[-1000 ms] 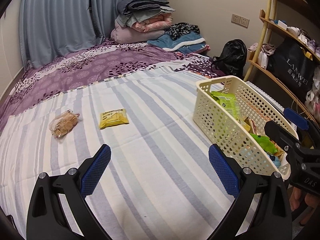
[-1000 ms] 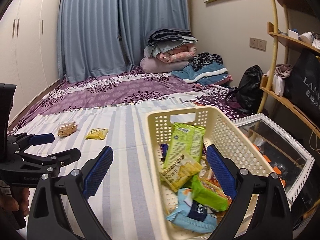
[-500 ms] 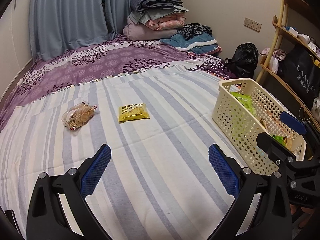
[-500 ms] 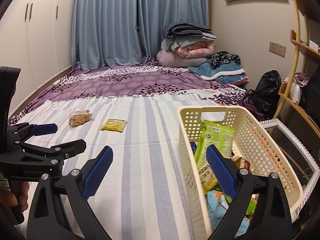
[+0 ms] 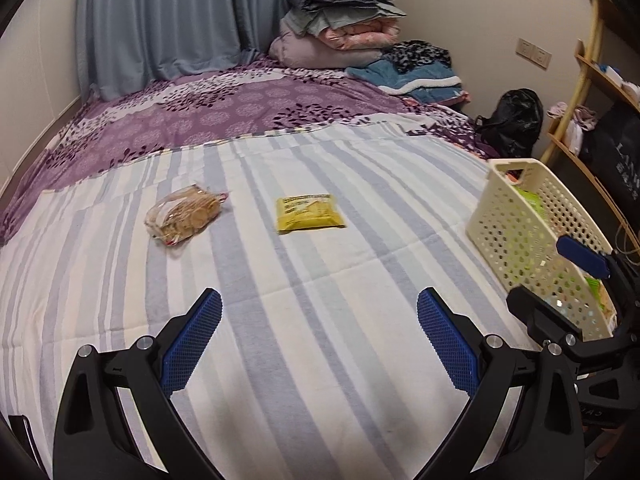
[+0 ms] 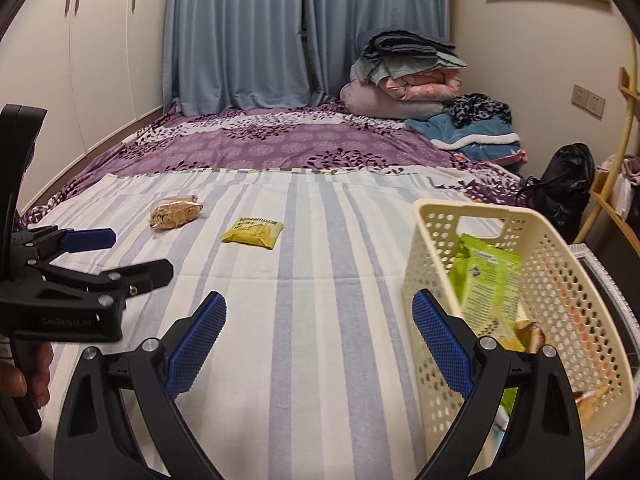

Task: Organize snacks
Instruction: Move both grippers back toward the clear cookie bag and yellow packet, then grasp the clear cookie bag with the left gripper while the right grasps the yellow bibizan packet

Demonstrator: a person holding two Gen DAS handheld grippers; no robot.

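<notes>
Your basket (image 6: 556, 280) already holds several packets; yellow snack packet (image 5: 310, 213) and clear cookie bag (image 5: 184, 216) remain on the bed. Left tongs (image 5: 319, 338) and right tongs (image 6: 319, 338) both wide, empty.

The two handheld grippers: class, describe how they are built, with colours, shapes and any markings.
Both the left gripper and the right gripper have black plastic frames, curved black fingers with silver screws, and blue textured pads. The left gripper's body carries faint grey lettering, seen from the right wrist view. No cables or sleeves show.
</notes>
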